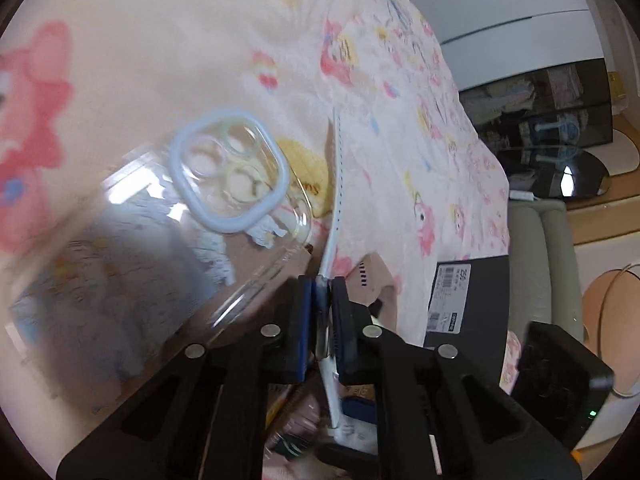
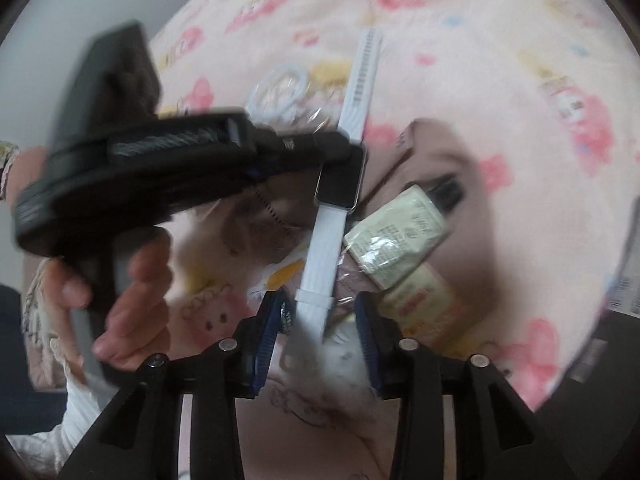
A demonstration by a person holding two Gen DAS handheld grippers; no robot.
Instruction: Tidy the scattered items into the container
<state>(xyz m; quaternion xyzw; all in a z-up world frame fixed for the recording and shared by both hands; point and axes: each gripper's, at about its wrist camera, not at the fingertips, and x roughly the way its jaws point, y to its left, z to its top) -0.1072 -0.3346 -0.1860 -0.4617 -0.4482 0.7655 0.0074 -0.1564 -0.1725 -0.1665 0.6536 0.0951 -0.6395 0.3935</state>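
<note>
Both wrist cameras look steeply down, close over the bedspread (image 1: 200, 40). Both views share the watch (image 2: 338, 184).

A: Both views are bright and evenly lit; soft indoor light, no hard shadows on the pink bedspread (image 1: 200, 40); only a dim grey shade under the clear phone case (image 1: 160, 240).

B: Glare, though; white highlights streak the phone case, and a glossy dark cabinet (image 1: 552, 120) at the right mirrors a bright patch.

A: Blur is heavy; the case's lower left smears away, and in the right wrist view the left gripper (image 2: 344, 152) and the hand (image 2: 132, 300) holding it are streaked.

B: The white watch (image 2: 340, 184) is fairly sharp; the tube (image 2: 400, 232) is softer; both pictures bend strongly at the rim, with black corners around the fisheye circle.
</note>
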